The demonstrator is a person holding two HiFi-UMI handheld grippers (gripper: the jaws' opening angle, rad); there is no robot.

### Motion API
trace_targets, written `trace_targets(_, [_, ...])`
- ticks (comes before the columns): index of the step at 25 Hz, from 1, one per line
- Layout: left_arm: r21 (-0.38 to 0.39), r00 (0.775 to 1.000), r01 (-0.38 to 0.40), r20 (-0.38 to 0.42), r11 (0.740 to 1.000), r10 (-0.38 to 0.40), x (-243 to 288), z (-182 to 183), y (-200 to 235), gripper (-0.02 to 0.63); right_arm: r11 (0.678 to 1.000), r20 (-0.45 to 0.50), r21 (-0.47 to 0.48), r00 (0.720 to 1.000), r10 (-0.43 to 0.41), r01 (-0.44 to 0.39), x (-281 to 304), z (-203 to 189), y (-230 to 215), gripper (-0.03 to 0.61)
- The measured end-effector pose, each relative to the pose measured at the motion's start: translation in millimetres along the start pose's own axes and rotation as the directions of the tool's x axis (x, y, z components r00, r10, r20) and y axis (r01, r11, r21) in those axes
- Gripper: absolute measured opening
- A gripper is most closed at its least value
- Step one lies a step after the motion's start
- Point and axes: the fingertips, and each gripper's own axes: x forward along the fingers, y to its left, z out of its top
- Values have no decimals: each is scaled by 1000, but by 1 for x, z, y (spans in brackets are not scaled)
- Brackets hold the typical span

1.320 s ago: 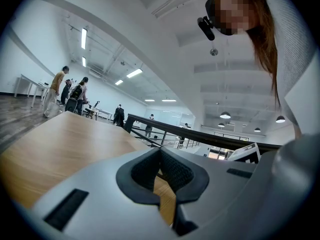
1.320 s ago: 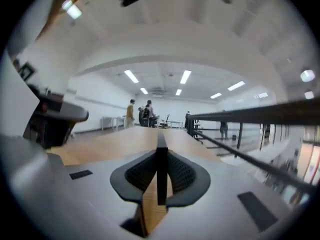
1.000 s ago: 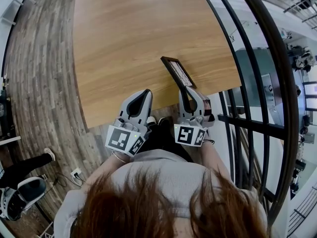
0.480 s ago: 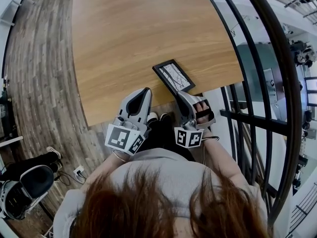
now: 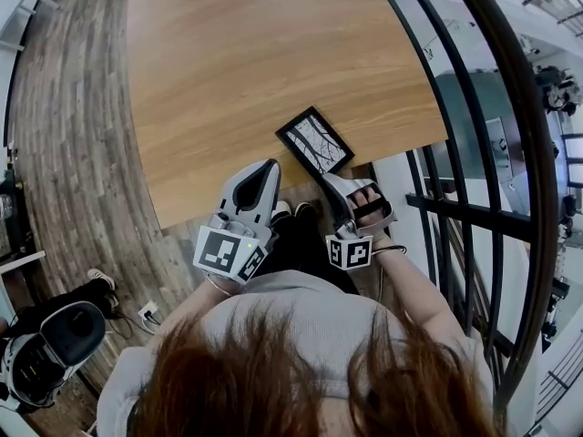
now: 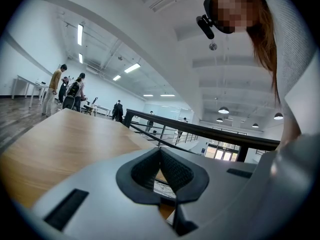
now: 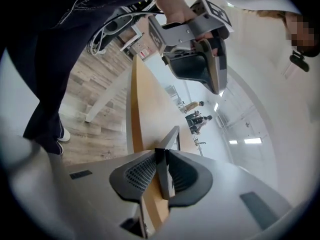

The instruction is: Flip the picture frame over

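Picture frame (image 5: pixel 314 141) tipped down face-up | right claw (image 5: pixel 333 181) clamped on its edge | left claw (image 5: pixel 270 168) together

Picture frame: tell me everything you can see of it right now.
The picture frame is a rectangle with a thin black border around a pale print of dark branching lines, print side up. It lies flat or nearly so on the wooden table, turned diagonally, close to the near edge. The right gripper is shut on its near end, rim clamped between the pads. Nothing else touches it.
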Motion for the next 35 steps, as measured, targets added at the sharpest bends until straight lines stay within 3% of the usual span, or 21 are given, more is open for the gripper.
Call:
trace_targets(13, [-1, 1000, -7, -8, 1000, 7, -2, -7, 1, 6, 983, -24, -144, 993, 114, -117, 11, 1, 32, 81])
trace_targets(21, [2, 1000, -7, -11, 1000, 7, -4, -8, -1, 6, 991, -1, -114, 997, 71, -70, 10, 1, 29, 81])
trace_targets(28, [5, 1000, -9, -6, 1000, 9, -7, -7, -2, 6, 987, -18, -38, 987, 157, -158, 10, 1, 30, 112])
trace_targets(35, [13, 1000, -15, 6, 1000, 15, -9, -2, -4, 6, 984, -7, 24, 984, 177, -177, 0, 5, 15, 170])
